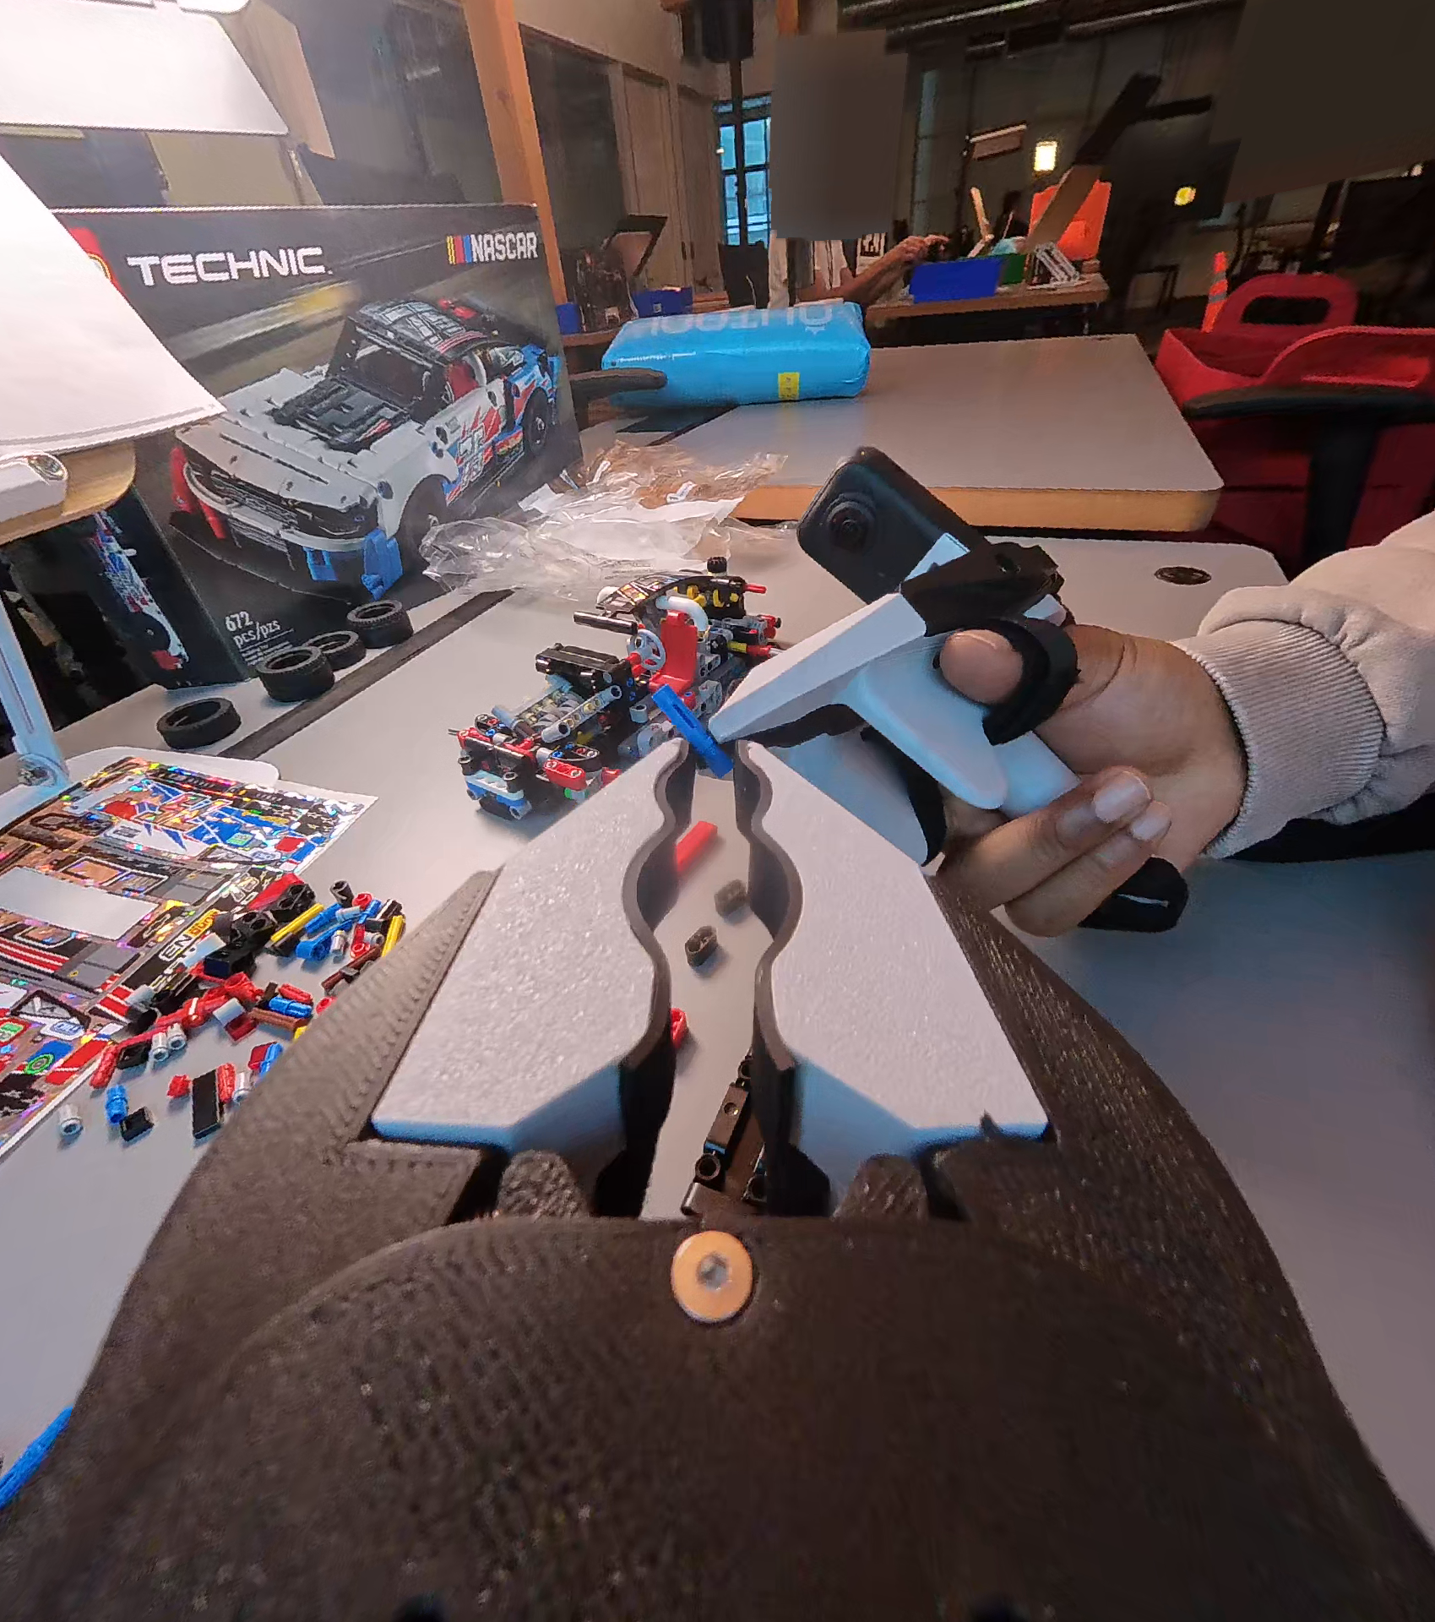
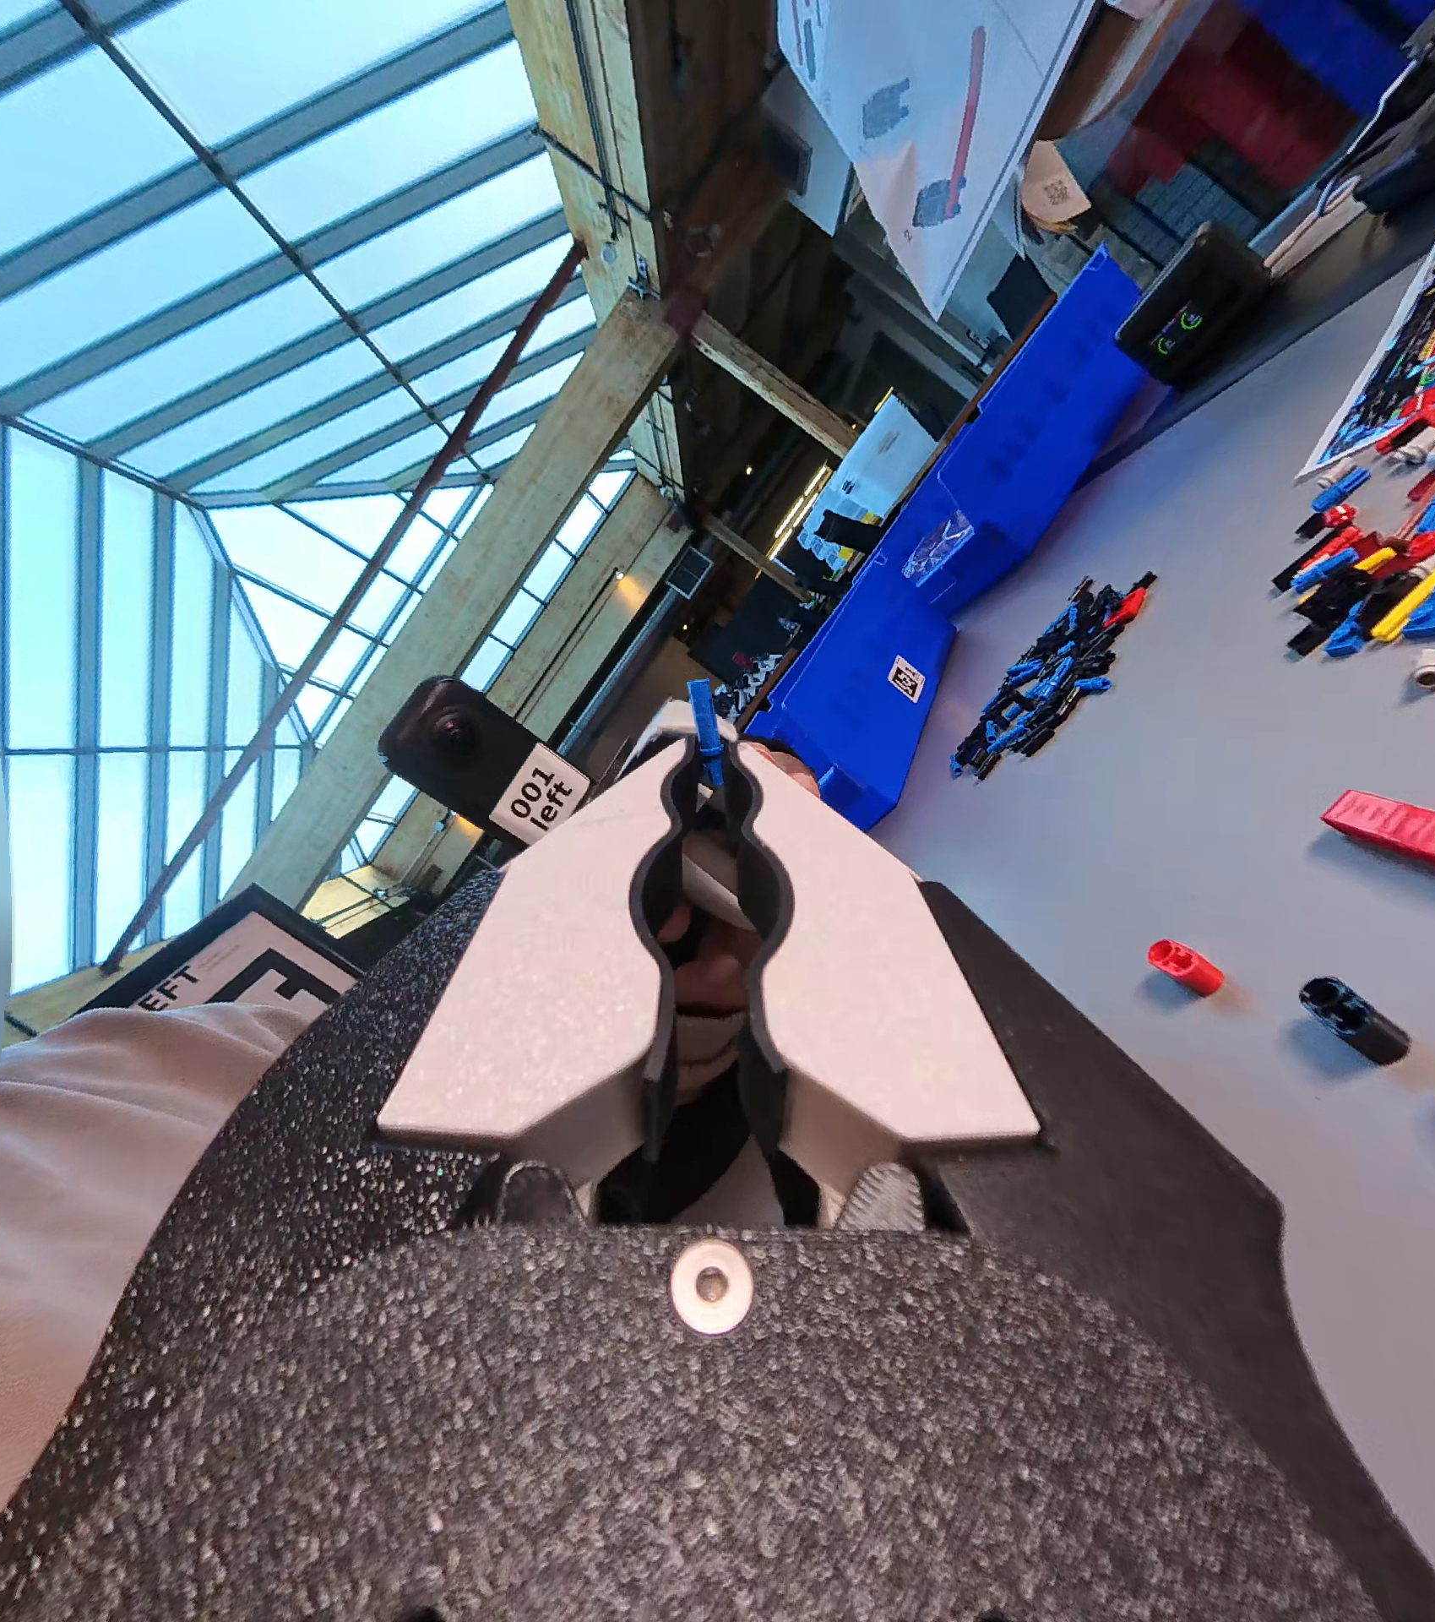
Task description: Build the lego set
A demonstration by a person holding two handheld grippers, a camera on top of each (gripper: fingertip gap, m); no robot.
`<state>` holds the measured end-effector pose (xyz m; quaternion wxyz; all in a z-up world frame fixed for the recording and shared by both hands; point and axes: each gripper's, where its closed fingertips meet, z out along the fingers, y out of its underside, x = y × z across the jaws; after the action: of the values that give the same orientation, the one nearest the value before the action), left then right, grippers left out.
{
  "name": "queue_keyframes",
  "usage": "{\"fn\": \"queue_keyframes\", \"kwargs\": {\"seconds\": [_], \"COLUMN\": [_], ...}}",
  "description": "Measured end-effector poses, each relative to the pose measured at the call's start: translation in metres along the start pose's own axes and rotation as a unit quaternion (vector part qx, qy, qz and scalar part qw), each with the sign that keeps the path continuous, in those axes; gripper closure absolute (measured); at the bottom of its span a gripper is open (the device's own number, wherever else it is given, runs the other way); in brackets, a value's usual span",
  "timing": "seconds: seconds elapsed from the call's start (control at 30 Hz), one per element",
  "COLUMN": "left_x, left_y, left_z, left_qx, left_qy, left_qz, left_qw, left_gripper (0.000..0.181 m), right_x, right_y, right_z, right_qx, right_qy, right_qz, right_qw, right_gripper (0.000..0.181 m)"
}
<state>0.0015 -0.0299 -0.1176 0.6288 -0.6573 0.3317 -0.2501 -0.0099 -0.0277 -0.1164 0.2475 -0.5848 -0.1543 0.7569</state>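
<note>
1. Far left on the counter: sticker sheet lying flat, loose parts pile spilling off its right edge. Small stuff, reds, blues and blacks.
2. Behind that: four black tyres in front of the set box, none fitted yet.
3. Centre: the part-built chassis sits on the counter, just beyond both tool tips and not held by either.
4. Blue peg is in the air just in front of the chassis, tilted, right where the two tools meet.
5. Your left gripper: jaws narrow, with the peg's lower end in the gap. Whether they pinch it or only frame it, I cannot tell.
6. Your right gripper comes in from the right in your hand. In its own view its jaws are closed on the peg, which sticks out past the tips.
7. Handling, my guess: the peg is light, stiff, slick plastic and will likely swivel or flick out under a tip-only pinch, so take it mid-shaft and square across.
8. The chassis is likely stiff but pops apart under side load — brace it on a frame beam, not the thin pins.
</note>
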Motion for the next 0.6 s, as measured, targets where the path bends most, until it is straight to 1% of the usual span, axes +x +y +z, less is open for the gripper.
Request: {"fn": "queue_keyframes", "kwargs": {"seconds": [0.1, 0.13, 0.27, 0.37, 0.4, 0.47, 0.53, 0.57, 0.6], "left_x": [0.001, 0.001, 0.004, 0.007, 0.008, 0.011, 0.013, 0.014, 0.016], "left_y": [0.003, 0.005, 0.010, 0.017, 0.020, 0.027, 0.032, 0.035, 0.038], "left_z": [-0.002, -0.003, -0.007, -0.007, -0.008, -0.011, -0.012, -0.011, -0.011], "left_qx": [-0.014, -0.019, -0.045, -0.067, -0.077, -0.093, -0.107, -0.113, -0.121], "left_qy": [0.012, 0.016, 0.040, 0.057, 0.069, 0.086, 0.096, 0.098, 0.102], "left_qz": [0.009, 0.007, 0.012, 0.026, 0.028, 0.037, 0.048, 0.054, 0.060], "left_qw": [1.000, 1.000, 0.998, 0.996, 0.994, 0.991, 0.988, 0.987, 0.986], "left_gripper": [0.176, 0.178, 0.179, 0.180, 0.179, 0.179, 0.180, 0.179, 0.179], "right_x": [0.002, 0.002, 0.004, 0.005, 0.005, 0.005, 0.012, 0.015, 0.017], "right_y": [0.003, 0.004, 0.012, 0.017, 0.018, 0.017, 0.022, 0.025, 0.027], "right_z": [-0.001, -0.001, -0.003, -0.006, -0.007, -0.012, -0.017, -0.019, -0.019], "right_qx": [-0.021, -0.030, -0.077, -0.118, -0.135, -0.168, -0.209, -0.224, -0.229], "right_qy": [0.009, 0.014, 0.038, 0.042, 0.041, 0.045, 0.063, 0.071, 0.076], "right_qz": [-0.025, -0.037, -0.107, -0.147, -0.167, -0.231, -0.294, -0.313, -0.322], "right_qw": [0.999, 0.999, 0.990, 0.981, 0.976, 0.957, 0.930, 0.920, 0.916], "right_gripper": [0.179, 0.179, 0.181, 0.174, 0.170, 0.167, 0.168, 0.168, 0.169]}}
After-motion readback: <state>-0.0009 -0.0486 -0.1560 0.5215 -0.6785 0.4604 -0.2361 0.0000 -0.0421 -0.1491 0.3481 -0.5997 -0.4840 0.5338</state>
